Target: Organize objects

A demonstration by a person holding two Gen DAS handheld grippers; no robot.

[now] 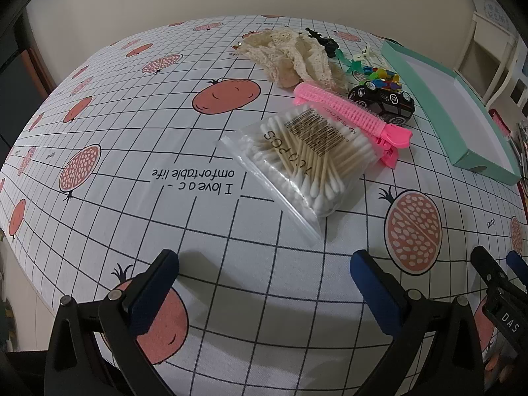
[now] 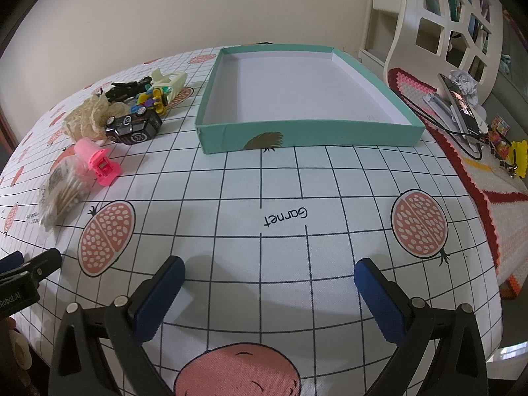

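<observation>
- Left wrist view shows the left gripper [image 1: 264, 270] hovering low over the surface [image 1: 132, 132], jaws spread wide with nothing between them; a bag of swabs [image 1: 297, 161] lies just ahead of it, flat on the cloth.
- Behind the bag lies a pink roller [image 1: 346, 109], touching or overlapping the bag's far edge; past that sit a toy car [image 1: 384, 100], a heap of lace [image 1: 297, 59], some small coloured pieces [image 1: 384, 76] and a dark item too small to name.
- Right wrist view shows the right gripper [image 2: 269, 280] also wide and holding nothing, aimed at the box [image 2: 307, 135]; the box is teal, shallow, open-topped and bare inside, standing well apart from the gripper and to the right of the clutter.
- Step in hand, as I judge it: the very start; every loose item lies outside the box, so nothing is yet sorted.
- Next move likely calls for the left gripper to advance onto the bag, the nearest item, and close across its bulging middle; the plastic is slack and slippery, so a grip on the swab bundle itself seems safer than on the flat sealed edge.
- Risk: the roller rests against the bag and may drag or roll when the bag lifts.
- Carry then goes rightward to the box, whose low wall needs little clearance.
</observation>
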